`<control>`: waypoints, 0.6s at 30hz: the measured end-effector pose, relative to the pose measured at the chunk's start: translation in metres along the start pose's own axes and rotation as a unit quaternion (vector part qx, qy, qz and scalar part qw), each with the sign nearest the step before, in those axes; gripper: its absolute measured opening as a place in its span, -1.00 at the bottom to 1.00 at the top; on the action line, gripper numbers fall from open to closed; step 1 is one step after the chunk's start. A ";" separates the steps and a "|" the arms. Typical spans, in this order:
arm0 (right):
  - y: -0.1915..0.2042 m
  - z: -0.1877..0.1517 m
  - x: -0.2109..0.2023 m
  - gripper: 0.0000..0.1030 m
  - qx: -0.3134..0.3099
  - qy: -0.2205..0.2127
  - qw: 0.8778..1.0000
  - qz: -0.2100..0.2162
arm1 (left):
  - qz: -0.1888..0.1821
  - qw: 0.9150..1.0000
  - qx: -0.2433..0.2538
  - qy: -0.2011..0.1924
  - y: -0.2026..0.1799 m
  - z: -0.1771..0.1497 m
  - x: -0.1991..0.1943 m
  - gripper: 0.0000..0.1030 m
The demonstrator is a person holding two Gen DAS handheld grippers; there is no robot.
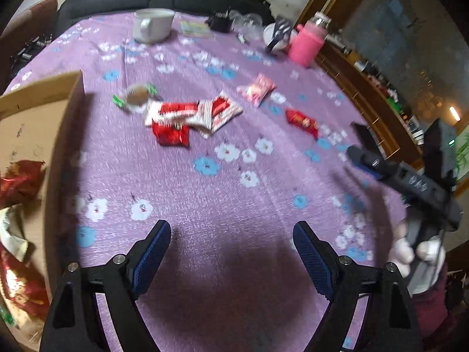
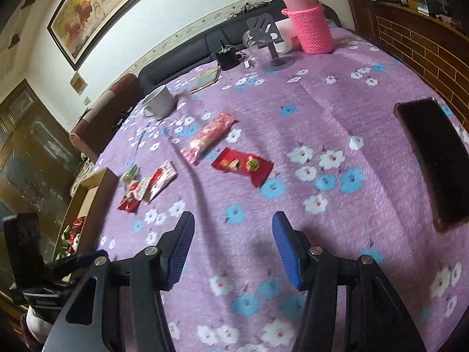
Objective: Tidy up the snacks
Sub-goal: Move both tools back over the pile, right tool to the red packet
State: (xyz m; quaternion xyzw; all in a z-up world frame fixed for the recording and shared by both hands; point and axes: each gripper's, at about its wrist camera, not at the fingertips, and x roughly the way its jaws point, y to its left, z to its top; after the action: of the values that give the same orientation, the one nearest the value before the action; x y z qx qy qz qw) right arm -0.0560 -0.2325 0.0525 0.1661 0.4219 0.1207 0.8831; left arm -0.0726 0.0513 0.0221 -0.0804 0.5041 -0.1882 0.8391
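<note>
Several snack packets lie on the purple flowered tablecloth [image 1: 205,199]: a red and white pile [image 1: 187,117], a green-ended candy [image 1: 136,95], a pink packet [image 1: 258,89] and a red packet [image 1: 302,121]. In the right wrist view the red packet [image 2: 241,165] and pink packet [image 2: 209,136] lie ahead, the pile [image 2: 149,186] to the left. A cardboard box [image 1: 38,158] at the left holds several red wrappers. My left gripper [image 1: 231,249] is open and empty above the cloth. My right gripper [image 2: 233,242] is open and empty; it also shows at the right in the left wrist view [image 1: 363,158].
A white mug [image 1: 152,25], a pink-sleeved thermos [image 1: 306,41], a phone stand [image 2: 268,39] and a small black device [image 2: 227,57] stand at the table's far edge. A dark phone [image 2: 436,158] lies at the right. A sofa lies behind the table.
</note>
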 end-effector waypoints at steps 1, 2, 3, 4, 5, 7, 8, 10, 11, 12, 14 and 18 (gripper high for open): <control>-0.002 0.003 0.000 0.05 -0.004 -0.001 1.000 -0.003 | 0.005 1.000 -0.002 0.005 0.000 -0.001 0.005 0.71; -0.002 0.007 0.002 0.05 -0.009 -0.002 1.000 -0.006 | 0.009 1.000 -0.001 0.003 -0.001 -0.003 0.006 0.72; -0.002 0.013 0.006 0.05 -0.016 -0.004 1.000 -0.011 | 0.014 1.000 0.003 0.000 -0.003 -0.004 0.006 0.74; -0.002 0.021 0.012 0.05 -0.020 -0.007 1.000 -0.016 | 0.019 1.000 0.006 0.002 -0.005 -0.005 0.007 0.76; -0.003 0.028 0.017 0.05 -0.021 -0.009 1.000 -0.019 | 0.021 1.000 0.008 0.001 -0.007 -0.005 0.007 0.77; -0.003 0.041 0.029 0.05 -0.018 -0.011 1.000 -0.022 | 0.011 1.000 0.004 -0.002 -0.007 -0.007 0.007 0.97; -0.003 0.047 0.035 0.05 -0.017 -0.011 1.000 -0.022 | -0.001 1.000 -0.003 -0.003 -0.007 -0.008 0.007 0.99; -0.002 0.057 0.051 0.05 -0.018 -0.005 0.999 -0.029 | 0.002 1.000 -0.004 -0.009 -0.007 -0.009 0.008 0.99; -0.001 0.060 0.058 0.05 -0.021 0.000 0.999 -0.029 | 0.004 1.000 -0.001 -0.010 -0.008 -0.010 0.007 0.99; 0.001 0.061 0.065 0.05 -0.027 0.006 0.999 -0.030 | 0.004 1.000 0.002 -0.009 -0.008 -0.009 0.008 0.99; 0.005 0.061 0.075 0.05 -0.040 0.015 0.998 -0.039 | 0.006 1.000 0.012 -0.009 -0.009 -0.009 0.009 0.99; 0.014 0.053 0.083 0.06 -0.074 0.022 0.996 -0.052 | 0.041 0.998 0.057 0.005 -0.022 -0.012 0.015 0.99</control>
State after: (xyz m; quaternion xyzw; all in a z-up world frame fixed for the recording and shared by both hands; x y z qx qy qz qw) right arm 0.0358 -0.2009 0.0304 0.0758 0.4389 0.1090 0.8887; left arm -0.0815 0.0261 0.0112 -0.0110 0.4994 -0.1826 0.8468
